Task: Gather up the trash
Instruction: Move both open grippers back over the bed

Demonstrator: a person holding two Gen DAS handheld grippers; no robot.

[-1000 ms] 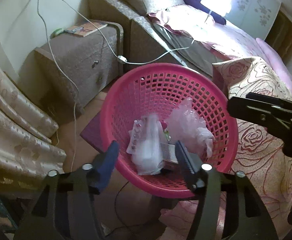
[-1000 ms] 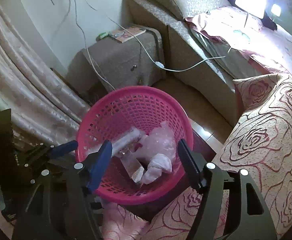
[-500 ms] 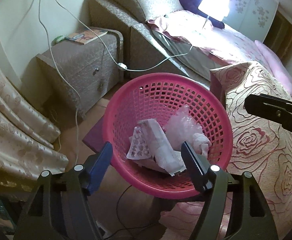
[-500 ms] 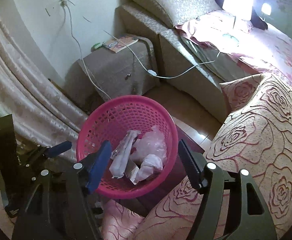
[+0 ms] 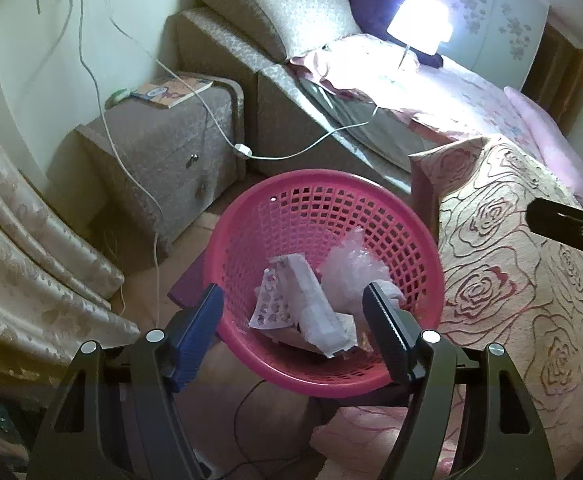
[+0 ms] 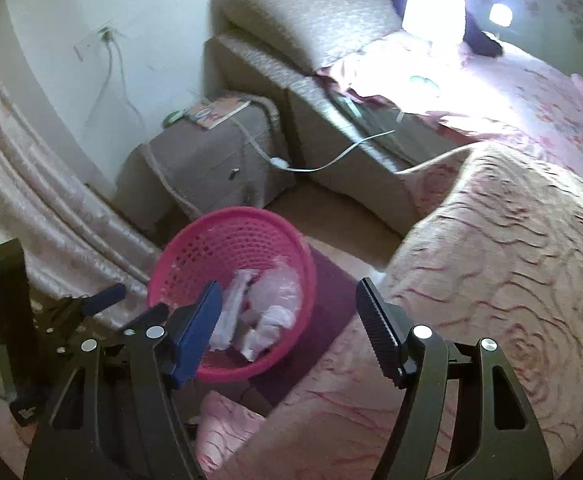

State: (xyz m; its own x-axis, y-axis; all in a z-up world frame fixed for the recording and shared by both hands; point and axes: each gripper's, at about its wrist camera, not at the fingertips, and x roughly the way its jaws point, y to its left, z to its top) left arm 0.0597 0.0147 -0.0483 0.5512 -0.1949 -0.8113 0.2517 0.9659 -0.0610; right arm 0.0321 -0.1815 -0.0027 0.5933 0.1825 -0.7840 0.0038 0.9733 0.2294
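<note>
A pink mesh basket (image 5: 311,208) stands on the floor beside the bed and holds trash: a blister pack (image 5: 271,304), white wrappers (image 5: 319,312) and crumpled clear plastic (image 5: 351,268). My left gripper (image 5: 293,312) is open and empty, above the basket's near rim. My right gripper (image 6: 287,312) is open and empty, higher up and further back; the basket (image 6: 219,236) lies below it to the left. The left gripper's blue finger (image 6: 103,298) shows at the left of the right wrist view. The right gripper's arm (image 5: 567,228) shows at the right of the left wrist view.
A rose-patterned bedspread (image 5: 511,280) lies to the right. A nightstand (image 5: 163,148) with a book (image 5: 171,90) stands behind the basket. A white cable (image 5: 131,168) hangs from the wall socket. Curtains (image 5: 23,248) hang at the left. A lamp (image 5: 419,28) glows at the back.
Both grippers have pulled up and back from the basket, the right one more. The wrapper and blister pack left the left gripper's fingers and now lie in the basket.
</note>
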